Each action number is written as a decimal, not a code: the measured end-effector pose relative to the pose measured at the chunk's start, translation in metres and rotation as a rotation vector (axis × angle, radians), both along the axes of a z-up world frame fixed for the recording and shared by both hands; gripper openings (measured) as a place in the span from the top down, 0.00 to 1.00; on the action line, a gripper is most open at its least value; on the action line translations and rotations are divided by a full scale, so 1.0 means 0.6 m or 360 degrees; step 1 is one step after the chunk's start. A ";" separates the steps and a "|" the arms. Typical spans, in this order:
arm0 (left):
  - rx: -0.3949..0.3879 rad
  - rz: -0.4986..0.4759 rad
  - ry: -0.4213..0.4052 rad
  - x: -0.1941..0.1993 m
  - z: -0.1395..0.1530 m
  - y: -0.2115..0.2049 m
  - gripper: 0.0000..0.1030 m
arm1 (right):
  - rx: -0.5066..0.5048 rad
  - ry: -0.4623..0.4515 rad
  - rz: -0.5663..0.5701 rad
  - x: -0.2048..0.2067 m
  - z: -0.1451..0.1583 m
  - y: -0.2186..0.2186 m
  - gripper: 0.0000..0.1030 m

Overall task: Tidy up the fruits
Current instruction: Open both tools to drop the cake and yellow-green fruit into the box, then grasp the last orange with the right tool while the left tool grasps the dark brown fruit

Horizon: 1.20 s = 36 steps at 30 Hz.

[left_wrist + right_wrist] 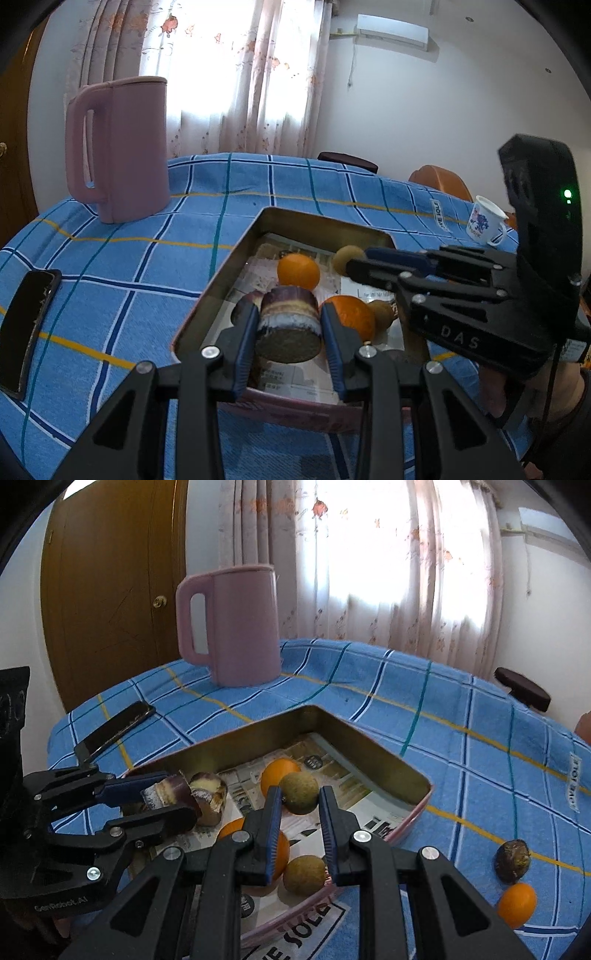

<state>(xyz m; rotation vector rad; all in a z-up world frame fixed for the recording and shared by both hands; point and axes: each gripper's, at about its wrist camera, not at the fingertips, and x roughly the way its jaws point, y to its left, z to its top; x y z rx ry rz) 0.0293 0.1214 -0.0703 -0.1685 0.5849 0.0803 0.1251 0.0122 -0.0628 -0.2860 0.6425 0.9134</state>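
Note:
A metal tray (236,254) (369,738) lined with newspaper sits on the blue checked cloth. It holds two oranges (298,270) (352,315), brown round fruits (347,257) (304,873) and a sugarcane chunk (211,797). My left gripper (289,325) (162,801) is shut on a purple sugarcane piece (289,321) just above the tray's near end. My right gripper (298,797) (360,260) hangs over the tray with its jaws around a brown fruit (300,792), seemingly with a small gap on each side. Outside the tray lie a dark wrinkled fruit (512,860) and a small orange (516,904).
A pink jug (120,147) (236,624) stands at the back left. A black phone (26,325) (114,727) lies on the left. A white printed cup (485,221) stands at the right edge. Chairs (441,181) and a curtain are beyond the table.

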 end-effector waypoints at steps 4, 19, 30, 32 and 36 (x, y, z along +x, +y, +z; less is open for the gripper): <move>0.0049 0.0046 -0.0030 -0.007 0.007 -0.002 0.38 | -0.0014 -0.0007 -0.0021 -0.003 0.000 -0.002 0.71; 0.0064 -0.0048 -0.0199 -0.006 0.068 -0.067 0.07 | -0.0114 -0.0152 -0.0551 0.049 0.036 -0.255 0.49; 0.0165 -0.0195 -0.0156 0.048 0.084 -0.155 0.03 | -0.0139 0.0169 -0.0517 0.100 -0.019 -0.245 0.49; 0.0175 -0.0205 -0.0123 0.064 0.080 -0.167 0.03 | -0.0167 0.0190 -0.0523 0.105 -0.025 -0.244 0.54; 0.0177 -0.0244 -0.0070 0.087 0.075 -0.189 0.03 | -0.0134 0.0186 -0.0551 0.109 -0.021 -0.260 0.66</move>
